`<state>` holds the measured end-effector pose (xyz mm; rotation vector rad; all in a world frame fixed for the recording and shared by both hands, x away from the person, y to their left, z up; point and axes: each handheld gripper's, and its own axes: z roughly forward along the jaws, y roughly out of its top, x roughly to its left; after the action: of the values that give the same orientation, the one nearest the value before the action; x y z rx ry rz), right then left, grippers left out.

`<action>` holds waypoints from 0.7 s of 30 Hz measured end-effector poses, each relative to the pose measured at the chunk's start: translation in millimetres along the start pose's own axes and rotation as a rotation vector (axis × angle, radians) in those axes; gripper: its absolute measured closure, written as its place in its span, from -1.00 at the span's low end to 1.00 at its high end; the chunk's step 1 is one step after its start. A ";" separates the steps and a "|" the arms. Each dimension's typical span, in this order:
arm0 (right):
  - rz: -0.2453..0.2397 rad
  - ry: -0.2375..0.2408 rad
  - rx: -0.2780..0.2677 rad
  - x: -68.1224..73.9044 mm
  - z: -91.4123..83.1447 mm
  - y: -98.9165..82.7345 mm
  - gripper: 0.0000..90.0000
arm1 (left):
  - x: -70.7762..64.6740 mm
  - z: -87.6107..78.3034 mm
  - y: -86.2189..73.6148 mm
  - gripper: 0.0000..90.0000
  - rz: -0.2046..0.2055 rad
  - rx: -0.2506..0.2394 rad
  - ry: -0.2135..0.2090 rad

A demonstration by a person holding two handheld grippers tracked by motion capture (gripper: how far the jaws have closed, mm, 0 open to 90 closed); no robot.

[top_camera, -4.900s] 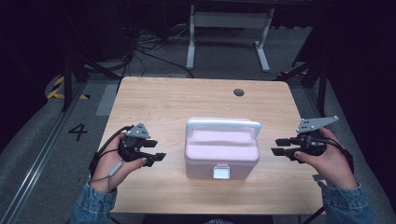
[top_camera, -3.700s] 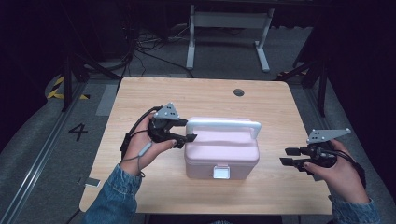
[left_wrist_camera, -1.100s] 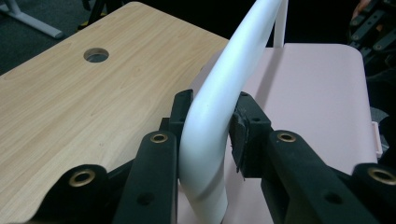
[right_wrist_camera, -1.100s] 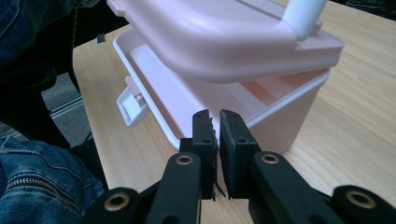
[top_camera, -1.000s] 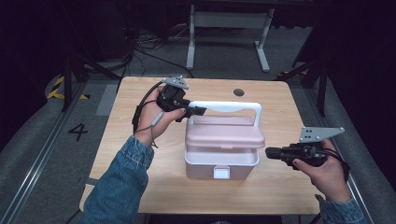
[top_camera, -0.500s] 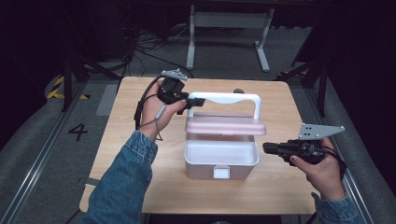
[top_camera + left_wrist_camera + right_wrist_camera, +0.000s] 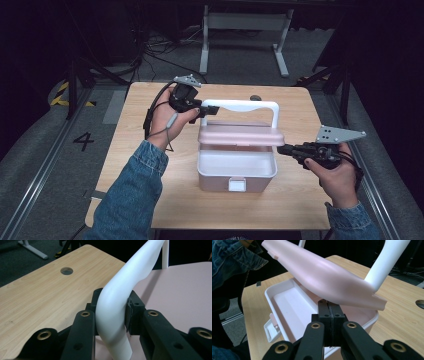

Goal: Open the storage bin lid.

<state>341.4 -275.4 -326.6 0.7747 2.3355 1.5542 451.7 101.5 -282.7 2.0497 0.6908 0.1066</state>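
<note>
Pale pink plastic box (image 7: 236, 172) sits mid-table on the light wooden table (image 7: 125, 150), pink hinged lid (image 7: 241, 135) raised. Left gripper (image 7: 206, 111) clamped on the white arched handle (image 7: 240, 105). Right gripper (image 7: 283, 149), jaws together, at the box's right rim.

A rectangular light wooden table (image 7: 150, 165) carries a pale pink plastic storage box with a white base (image 7: 236, 172) near its middle, slightly toward the person's edge. The box's pink hinged lid (image 7: 241, 135) stands raised above the open base, and the lid's white arched plastic handle (image 7: 245, 106) rises over its far side. The left gripper (image 7: 206, 111) sits at the handle's left corner, jaws closed around it. The right gripper (image 7: 282, 149) lies to the right of the box, jaws together, tips at the lid's right edge. A round cable hole (image 7: 255, 98) lies behind the box near the table's far edge
</note>
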 end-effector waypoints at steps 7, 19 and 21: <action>0.006 0.000 -0.003 -1.6 0.6 0.1 1.00 | -1.0 -5.6 -3.9 0.21 0.037 -0.017 0.039; 0.025 0.004 -0.011 -2.2 1.5 1.8 1.00 | -27.8 -54.1 -26.4 -0.03 0.137 -0.044 0.095; 0.029 0.004 -0.016 -2.4 1.7 2.4 1.00 | -33.1 -59.9 -32.2 -0.05 0.154 -0.039 0.104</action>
<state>344.9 -274.6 -325.3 0.8064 2.3213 1.5856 389.9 142.9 -269.1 2.0689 0.5881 0.3147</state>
